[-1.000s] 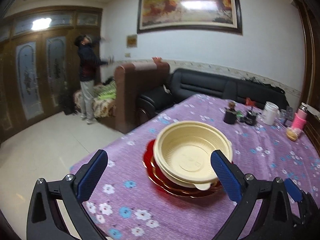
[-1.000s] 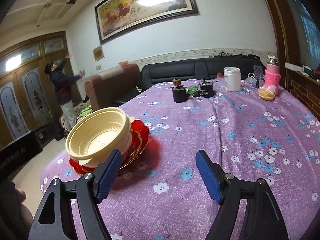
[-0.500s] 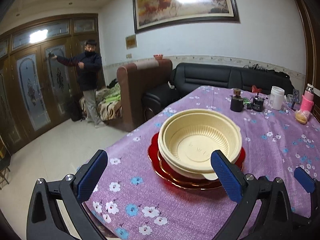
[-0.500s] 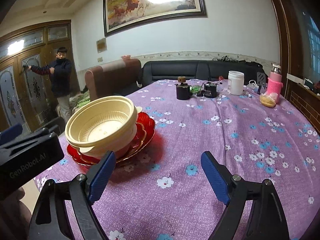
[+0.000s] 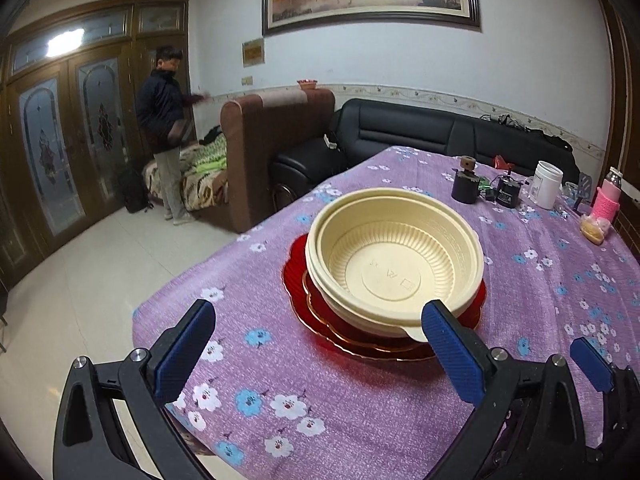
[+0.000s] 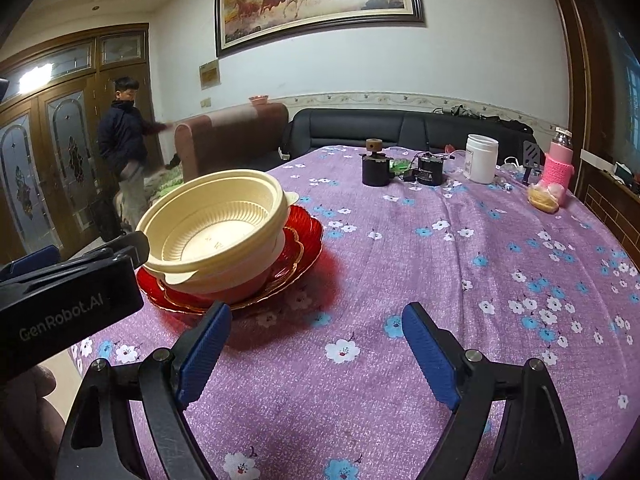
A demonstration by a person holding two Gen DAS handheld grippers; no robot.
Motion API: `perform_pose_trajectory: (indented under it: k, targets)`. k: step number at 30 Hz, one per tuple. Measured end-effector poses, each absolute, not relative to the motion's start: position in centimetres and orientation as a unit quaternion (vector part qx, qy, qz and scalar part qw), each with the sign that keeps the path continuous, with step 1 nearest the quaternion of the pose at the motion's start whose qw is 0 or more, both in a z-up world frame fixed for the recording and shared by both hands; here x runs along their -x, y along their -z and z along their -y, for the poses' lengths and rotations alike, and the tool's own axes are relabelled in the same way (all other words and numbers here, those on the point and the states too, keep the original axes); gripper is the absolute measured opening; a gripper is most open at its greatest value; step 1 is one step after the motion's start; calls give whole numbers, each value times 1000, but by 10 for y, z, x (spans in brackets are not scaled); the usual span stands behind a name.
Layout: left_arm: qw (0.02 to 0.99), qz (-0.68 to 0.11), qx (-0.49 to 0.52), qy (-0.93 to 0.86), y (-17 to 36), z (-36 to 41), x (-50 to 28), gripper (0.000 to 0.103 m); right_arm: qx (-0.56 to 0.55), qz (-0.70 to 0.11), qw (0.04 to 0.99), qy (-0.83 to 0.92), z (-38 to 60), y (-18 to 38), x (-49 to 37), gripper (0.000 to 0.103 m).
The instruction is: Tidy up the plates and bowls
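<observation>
Cream plastic bowls (image 5: 394,268) are nested in a stack on red glass plates (image 5: 298,280) near the corner of a table under a purple flowered cloth (image 5: 280,360). My left gripper (image 5: 320,348) is open and empty, just short of the stack, its right finger close to the bowl's rim tab. In the right wrist view the bowls (image 6: 218,232) and red plates (image 6: 304,240) sit to the left. My right gripper (image 6: 316,352) is open and empty over bare cloth, right of the stack. The left gripper's body (image 6: 68,292) shows at that view's left edge.
At the far end of the table stand a black pot (image 6: 375,170), a black device (image 6: 430,170), a white jar (image 6: 482,158), a pink bottle (image 6: 558,160) and a bagged bun (image 6: 544,196). The table edge (image 5: 168,296) drops off left. Sofas (image 5: 400,136) and a person (image 5: 164,128) stand beyond.
Both grippers have drawn a little closer to the stack, which looms larger in both views. The bowls and plates have not moved. The person by the doors has shifted.
</observation>
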State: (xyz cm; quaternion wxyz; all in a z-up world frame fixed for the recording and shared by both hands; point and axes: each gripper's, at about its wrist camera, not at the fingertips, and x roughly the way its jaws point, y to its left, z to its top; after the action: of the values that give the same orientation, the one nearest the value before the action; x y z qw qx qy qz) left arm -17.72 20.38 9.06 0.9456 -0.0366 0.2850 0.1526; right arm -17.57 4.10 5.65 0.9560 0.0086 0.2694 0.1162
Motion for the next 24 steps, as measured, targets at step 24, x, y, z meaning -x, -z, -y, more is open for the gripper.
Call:
perform_pose_trajectory:
  k: [24]
  targets:
    - [938, -320, 52, -124, -84, -200, 180, 103, -10, -279, 953, -118, -38, -55, 183, 91]
